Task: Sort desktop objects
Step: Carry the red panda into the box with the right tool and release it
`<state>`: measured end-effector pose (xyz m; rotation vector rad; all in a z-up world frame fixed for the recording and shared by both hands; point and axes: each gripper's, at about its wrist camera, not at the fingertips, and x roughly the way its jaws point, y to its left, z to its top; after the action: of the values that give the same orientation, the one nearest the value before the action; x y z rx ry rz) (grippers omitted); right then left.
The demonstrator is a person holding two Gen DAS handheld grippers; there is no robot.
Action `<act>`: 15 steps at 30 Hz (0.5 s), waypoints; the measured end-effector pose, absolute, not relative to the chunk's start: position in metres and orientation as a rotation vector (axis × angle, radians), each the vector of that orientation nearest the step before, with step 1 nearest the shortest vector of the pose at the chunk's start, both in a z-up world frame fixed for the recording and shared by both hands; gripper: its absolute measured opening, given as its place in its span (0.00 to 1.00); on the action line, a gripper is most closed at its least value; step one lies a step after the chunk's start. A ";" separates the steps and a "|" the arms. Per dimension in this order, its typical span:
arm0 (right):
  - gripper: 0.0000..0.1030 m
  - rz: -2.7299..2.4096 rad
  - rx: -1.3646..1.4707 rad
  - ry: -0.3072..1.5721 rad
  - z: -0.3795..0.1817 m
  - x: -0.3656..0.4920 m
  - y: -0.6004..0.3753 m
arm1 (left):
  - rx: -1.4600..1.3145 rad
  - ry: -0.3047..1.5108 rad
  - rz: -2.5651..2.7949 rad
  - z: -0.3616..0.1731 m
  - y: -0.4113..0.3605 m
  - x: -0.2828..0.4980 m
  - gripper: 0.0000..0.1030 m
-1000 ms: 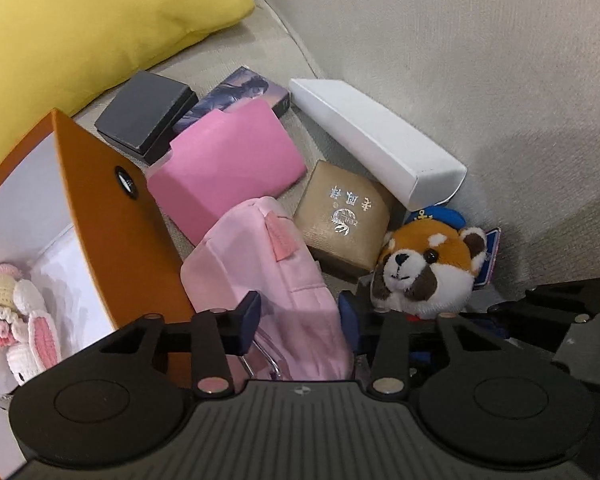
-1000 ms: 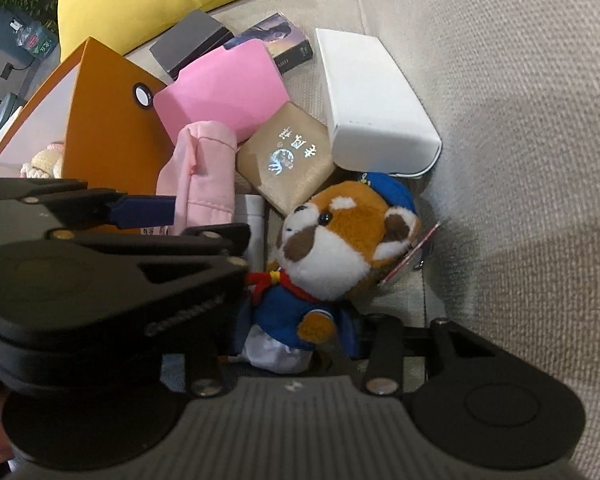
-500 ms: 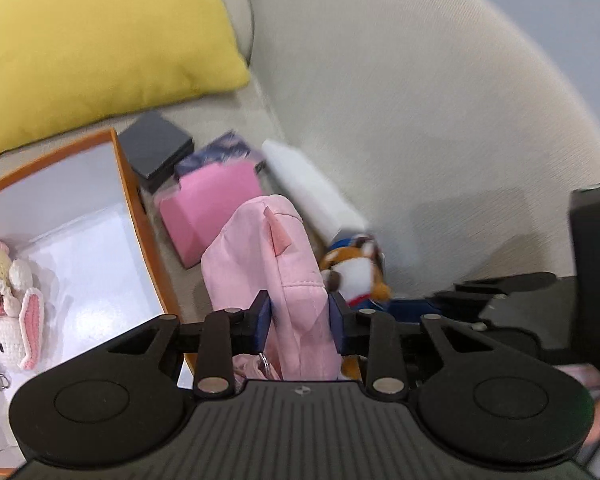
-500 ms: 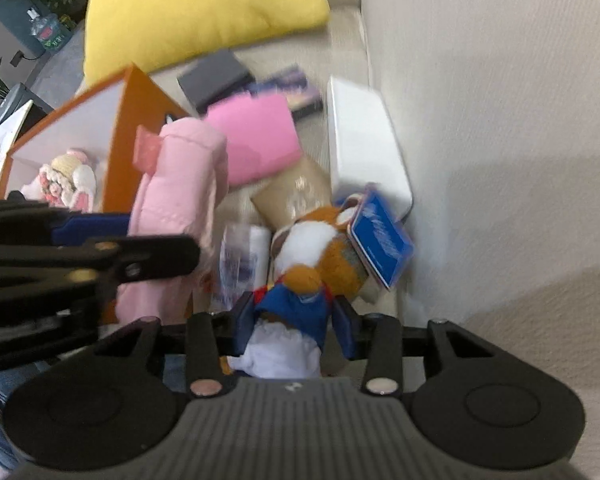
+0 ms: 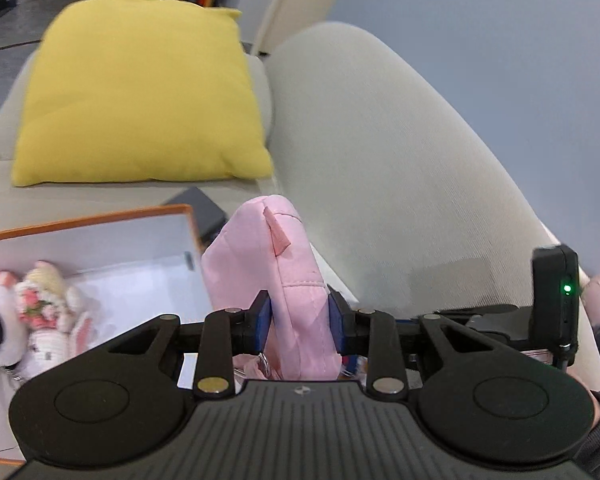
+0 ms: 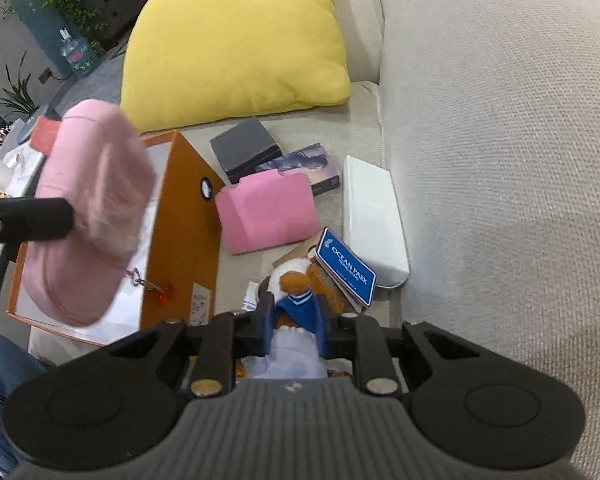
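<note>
The left tool (image 5: 300, 322) is clamped on a pink pouch (image 5: 290, 276), its blue pads pressed into the fabric on both sides with only a narrow gap left between them. The pouch is held up in the air, above the near right corner of an orange box (image 5: 112, 216). A chain with a red bead (image 6: 166, 294) hangs from the pouch's lower end.

The right tool (image 6: 292, 330) is closing on a plush panda (image 6: 300, 288), gripped at its blue-and-white clothing; the toy is squeezed between the pads and hangs head down. A blue tag (image 6: 346, 266) sticks out from it on the right.

Inside the box, at the left, a crocheted doll (image 5: 46, 300) is lying on the white floor.

On the sofa seat (image 6: 364, 100) beyond the panda, a pink folder (image 6: 268, 210), a white box (image 6: 370, 208), a dark book (image 6: 308, 164) and a grey case (image 6: 244, 146) are lying close together, the folder overlapping the book. A yellow cushion (image 6: 236, 36) is propped at the far end. The sofa back (image 6: 500, 160) rises along the right.
</note>
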<state>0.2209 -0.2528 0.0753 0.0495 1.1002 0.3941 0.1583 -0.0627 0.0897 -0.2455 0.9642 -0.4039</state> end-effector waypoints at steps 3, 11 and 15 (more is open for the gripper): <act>0.16 0.417 0.047 1.091 0.082 0.219 -0.248 | -0.282 0.949 -0.376 0.091 -0.039 0.154 0.33; 0.16 0.457 0.056 1.022 0.115 0.212 -0.229 | -0.370 0.900 -0.319 0.092 0.018 0.143 0.33; 0.16 0.484 0.034 0.989 0.133 0.210 -0.206 | -0.413 0.879 -0.289 0.091 0.046 0.138 0.33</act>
<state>0.2101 -0.2058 0.1325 0.0342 0.9890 0.4845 0.1383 0.0457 0.0908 -0.4127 0.8789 -0.2891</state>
